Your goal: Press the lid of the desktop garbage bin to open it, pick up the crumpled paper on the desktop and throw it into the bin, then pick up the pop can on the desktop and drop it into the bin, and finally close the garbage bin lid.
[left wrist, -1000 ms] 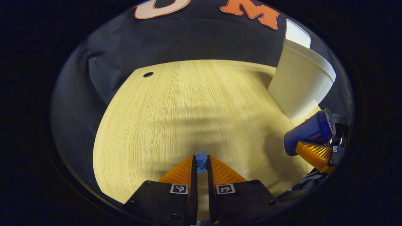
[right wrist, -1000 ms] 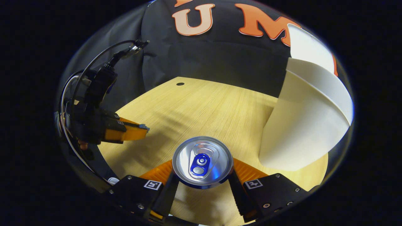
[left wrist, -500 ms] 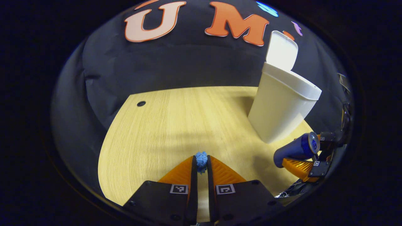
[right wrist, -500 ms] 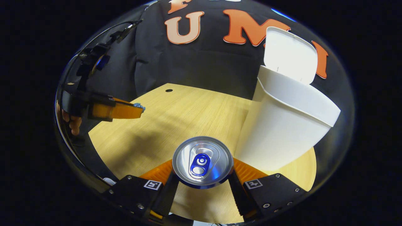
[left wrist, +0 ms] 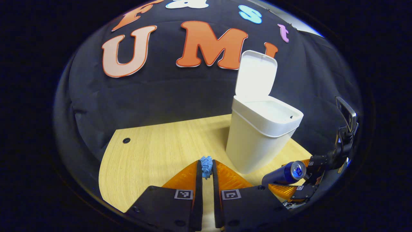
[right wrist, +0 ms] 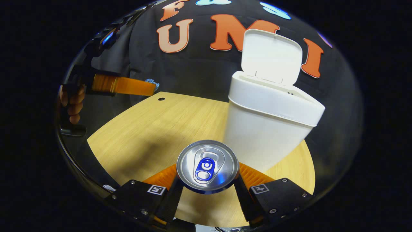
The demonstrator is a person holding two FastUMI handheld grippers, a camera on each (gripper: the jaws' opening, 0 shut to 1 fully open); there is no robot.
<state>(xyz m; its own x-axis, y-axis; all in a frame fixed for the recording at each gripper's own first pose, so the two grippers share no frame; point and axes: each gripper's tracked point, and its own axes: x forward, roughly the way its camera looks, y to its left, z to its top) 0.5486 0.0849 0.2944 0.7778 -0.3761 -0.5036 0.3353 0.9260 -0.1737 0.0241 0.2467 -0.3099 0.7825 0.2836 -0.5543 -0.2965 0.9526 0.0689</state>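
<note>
The white desktop bin [left wrist: 260, 135] [right wrist: 267, 125] stands on the wooden table with its lid [left wrist: 256, 76] [right wrist: 272, 57] flipped up. My left gripper [left wrist: 206, 170] is shut on a small blue crumpled paper [left wrist: 206, 166], held above the table left of the bin. Seen from the right gripper view, that left gripper [right wrist: 151, 87] hangs at upper left with the paper [right wrist: 152, 83] at its tip. My right gripper [right wrist: 207, 180] is shut on the blue pop can [right wrist: 207, 166], its silver top facing the camera. In the left gripper view the can [left wrist: 285, 173] lies sideways at lower right.
The wooden table [left wrist: 154, 151] [right wrist: 154, 135] has a small round hole [left wrist: 126, 140] [right wrist: 161, 99] near its far left corner. Black cloth hangs behind it. A person's hand [right wrist: 72, 104] holds the left gripper.
Both grippers have risen and tilted up, so the bin's open top and raised lid now come into sight. Paper and can stay gripped.
</note>
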